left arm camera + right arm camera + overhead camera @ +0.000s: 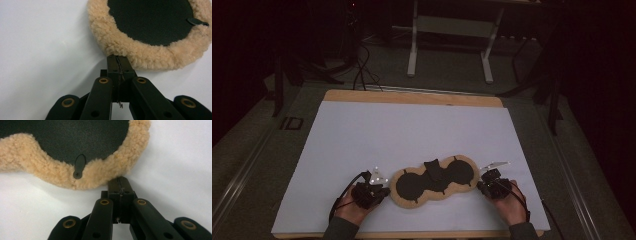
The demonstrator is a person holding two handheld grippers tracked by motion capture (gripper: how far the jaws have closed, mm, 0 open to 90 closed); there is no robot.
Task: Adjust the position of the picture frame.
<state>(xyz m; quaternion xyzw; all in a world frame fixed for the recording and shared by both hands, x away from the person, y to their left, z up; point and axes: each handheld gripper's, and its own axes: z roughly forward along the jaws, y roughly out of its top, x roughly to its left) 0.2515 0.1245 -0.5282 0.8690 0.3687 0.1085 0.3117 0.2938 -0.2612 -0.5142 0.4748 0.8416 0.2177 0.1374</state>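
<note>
A peanut-shaped black pad [434,182] with a tan fleece rim lies flat on the white sheet [412,130], near the front edge. A black strap [433,169] crosses its narrow middle. My left gripper [384,190] is at the pad's left end. In the left gripper view that gripper [117,58] is shut, its tips touching the fleece rim [130,50]. My right gripper [480,186] is at the pad's right end. In the right gripper view it [120,178] is shut too, tips against the fleece [100,175] beside a small black tab [79,166]. I see no fleece between either pair of jaws.
The white sheet covers a wooden tabletop [412,96]; bare sheet stretches behind and to both sides of the pad. Beyond the table, in a dark room, stand a white frame [414,45], stands and cables [362,70] on the floor.
</note>
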